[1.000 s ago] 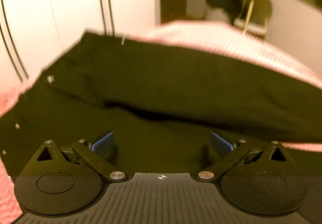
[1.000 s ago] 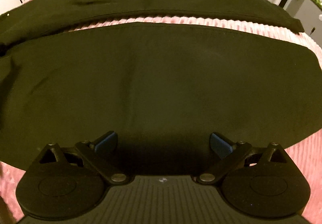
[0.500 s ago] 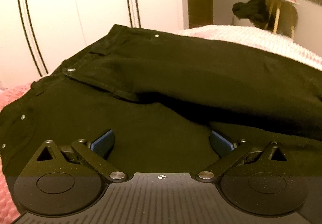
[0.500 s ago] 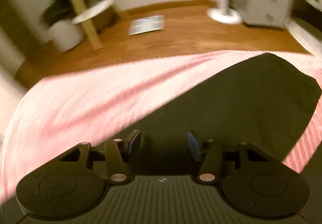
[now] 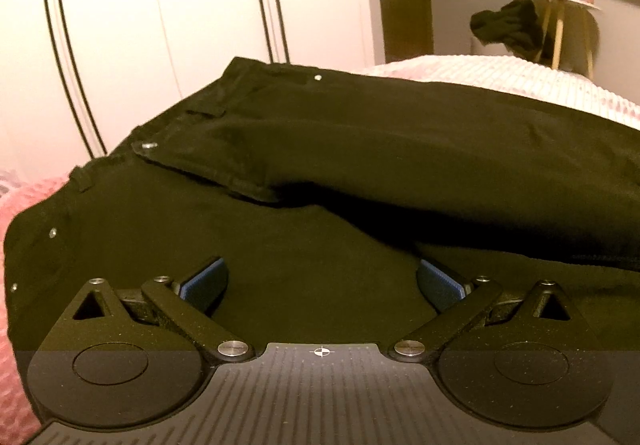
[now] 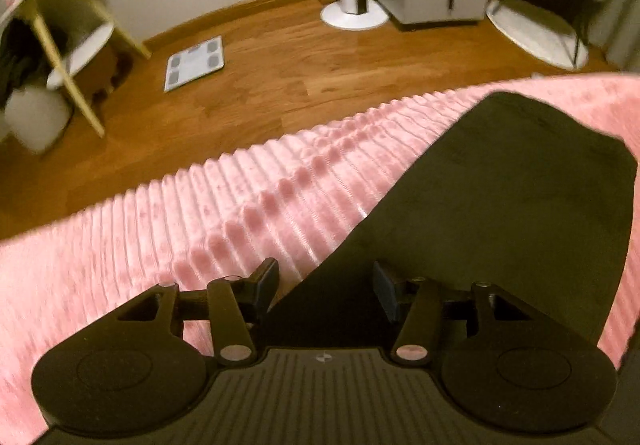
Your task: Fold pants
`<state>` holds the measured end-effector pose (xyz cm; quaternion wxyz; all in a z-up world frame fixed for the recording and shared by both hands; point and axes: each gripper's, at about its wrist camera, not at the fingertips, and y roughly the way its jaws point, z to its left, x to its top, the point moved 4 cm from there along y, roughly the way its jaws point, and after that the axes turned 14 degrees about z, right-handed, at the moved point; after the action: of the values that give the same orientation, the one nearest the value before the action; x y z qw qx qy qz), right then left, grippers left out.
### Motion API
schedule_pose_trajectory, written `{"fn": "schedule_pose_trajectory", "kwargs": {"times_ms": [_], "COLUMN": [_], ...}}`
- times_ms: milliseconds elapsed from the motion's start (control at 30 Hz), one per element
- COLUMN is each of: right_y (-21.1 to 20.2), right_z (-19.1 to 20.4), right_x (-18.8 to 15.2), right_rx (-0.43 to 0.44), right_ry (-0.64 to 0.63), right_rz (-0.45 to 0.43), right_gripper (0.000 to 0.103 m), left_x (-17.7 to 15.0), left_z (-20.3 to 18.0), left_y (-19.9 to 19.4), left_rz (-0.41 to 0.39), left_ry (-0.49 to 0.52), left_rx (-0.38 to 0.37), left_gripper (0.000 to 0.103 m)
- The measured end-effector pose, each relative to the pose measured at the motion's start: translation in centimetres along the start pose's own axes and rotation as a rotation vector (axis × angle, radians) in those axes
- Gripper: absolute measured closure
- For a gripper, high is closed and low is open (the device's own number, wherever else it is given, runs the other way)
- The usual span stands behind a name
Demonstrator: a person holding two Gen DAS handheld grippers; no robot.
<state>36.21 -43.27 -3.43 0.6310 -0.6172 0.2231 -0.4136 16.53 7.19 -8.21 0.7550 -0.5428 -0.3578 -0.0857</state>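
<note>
my left camera sits low over the pants (image 5: 360, 165), facing the wardrobe (image 5: 160, 25). my right camera looks steeply down at a pant leg (image 6: 520, 205), bedspread (image 6: 240, 205) and floor (image 6: 280, 85). both share the pants.

Both tools were matte black plastic of one build: a ribbed central deck with a small crosshair mark at its far edge, flanked by two round housings with shallow discs. Angled link arms pinned with silver screws ran to triangular cut-out brackets. The left gripper (image 5: 322, 281) carried blue ribbed pads (image 5: 438, 282); on the right gripper (image 6: 325, 287) the pads (image 6: 385, 291) looked darker.
</note>
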Motion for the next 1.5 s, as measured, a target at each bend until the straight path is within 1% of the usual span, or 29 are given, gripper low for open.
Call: {"fn": "schedule_pose_trajectory", "kwargs": {"times_ms": [33, 67, 100, 133, 167, 200, 267, 333, 433, 467, 533, 600, 667, 700, 733, 767, 833, 900, 967, 1067, 1133, 1167, 1233, 1267, 1333, 1367, 1433, 1467, 1500], "right_y": [0.1, 0.2, 0.2, 0.2, -0.1, -0.3, -1.1, -3.2, -6.8, -8.4, -9.8, -10.2, -8.2, -6.7, -5.1, -5.3, -6.9, -8.7, -9.2, -7.5, -6.2, -5.9, -5.3, -5.1, -5.6, -6.1, -7.7, -8.1, -8.5], "right_z": [-0.1, 0.0, 0.0, -0.2, -0.3, -0.8, -1.4, -2.6, -6.4, -8.7, -12.4, -16.3, -19.2, -20.2, -21.3, -21.8, -22.2, -22.7, -22.4, -21.2, -19.8, -19.2, -19.0, -19.2, -20.1, -21.1, -24.1, -25.4, -27.2], "right_x": [0.1, 0.1, 0.0, -0.1, -0.4, -0.7, -1.4, -3.0, -6.0, -7.9, -11.2, -15.8, -19.7, -20.7, -21.1, -20.9, -19.5, -18.8, -18.5, -17.7, -17.1, -16.5, -15.6, -15.0, -14.4, -14.0, -13.8, -13.9, -14.2], "right_rx": [-0.005, -0.019, -0.032, -0.054, -0.062, -0.034, -0.002, 0.041, 0.151, 0.203, 0.249, 0.281, 0.245, 0.222, 0.202, 0.230, 0.184, 0.121, -0.006, -0.054, -0.127, -0.134, -0.094, -0.058, 0.034, 0.105, 0.303, 0.370, 0.443], "right_ry": [-0.007, -0.024, -0.037, -0.057, -0.073, -0.092, -0.146, -0.244, -0.274, -0.268, -0.248, -0.218, -0.236, -0.232, -0.210, -0.205, -0.193, -0.193, -0.246, -0.363, -0.434, -0.444, -0.435, -0.421, -0.344, -0.279, -0.111, -0.049, 0.040], "right_rz": [0.004, 0.005, -0.001, -0.017, -0.029, -0.054, -0.093, -0.189, -0.294, -0.332, -0.353, -0.355, -0.326, -0.285, -0.230, -0.245, -0.271, -0.380, -0.468, -0.490, -0.528, -0.534, -0.536, -0.524, -0.514, -0.506, -0.474, -0.454, -0.419], "right_gripper": [0.053, 0.058, 0.070, 0.076, 0.087, 0.096, 0.099, 0.101, 0.101, 0.101, 0.101, 0.101, 0.101, 0.103, 0.103, 0.103, 0.091, 0.061, 0.045, 0.047, 0.049, 0.055, 0.076, 0.092, 0.098, 0.099, 0.099, 0.099, 0.099], "left_x": [-0.1, -0.2, -0.3, -0.3, -0.3, -0.3, -0.2, -0.2, -0.2, -0.2, -0.1, 0.0, 0.0, 0.0, 0.0, 0.0, 0.1, 0.2, 0.3, 0.2, 0.2, 0.2, 0.2, 0.2, 0.1, 0.1, 0.2, 0.2, 0.2], "left_z": [-0.1, -0.2, -0.4, -0.4, -0.5, -0.4, -0.1, 0.1, 0.1, 0.2, 0.2, 0.1, 0.2, 0.2, 0.2, 0.3, 0.4, 0.5, 0.4, 0.5, 0.5, 0.5, 0.5, 0.5, 0.5, 0.5, 0.7, 1.0, 1.2], "left_y": [0.0, -0.1, -0.1, -0.1, -0.1, -0.1, 0.1, 0.1, 0.2, 0.2, 0.2, 0.3, 0.3, 0.2, 0.2, 0.2, 0.1, 0.1, 0.1, 0.0, 0.0, 0.1, 0.1, 0.1, 0.0, 0.0, -0.3, -0.7, -1.3], "left_rz": [-0.006, -0.010, -0.013, -0.015, -0.016, -0.015, -0.010, -0.008, -0.008, -0.008, -0.008, -0.008, -0.008, -0.008, -0.009, -0.008, -0.007, -0.006, -0.003, -0.006, -0.008, -0.008, -0.009, -0.009, -0.010, -0.012, -0.022, -0.033, -0.053], "left_ry": [0.006, 0.009, 0.014, 0.019, 0.021, 0.019, 0.007, 0.001, 0.000, -0.002, -0.001, 0.001, -0.002, -0.004, -0.004, -0.007, -0.012, -0.018, -0.016, -0.018, -0.018, -0.018, -0.017, -0.017, -0.018, -0.020, -0.032, -0.047, -0.065], "left_rx": [0.008, 0.014, 0.021, 0.027, 0.029, 0.025, 0.008, -0.002, -0.004, -0.005, -0.003, -0.002, -0.006, -0.009, -0.011, -0.015, -0.023, -0.030, -0.029, -0.035, -0.036, -0.036, -0.035, -0.035, -0.036, -0.038, -0.047, -0.032, 0.004], "left_gripper": [0.000, 0.000, 0.000, 0.000, 0.000, 0.000, 0.000, 0.000, 0.000, 0.000, 0.000, 0.000, 0.000, 0.000, 0.000, 0.000, 0.000, 0.000, 0.000, 0.000, 0.000, 0.000, 0.000, 0.000, 0.000, 0.000, 0.000, 0.000, 0.000]}}
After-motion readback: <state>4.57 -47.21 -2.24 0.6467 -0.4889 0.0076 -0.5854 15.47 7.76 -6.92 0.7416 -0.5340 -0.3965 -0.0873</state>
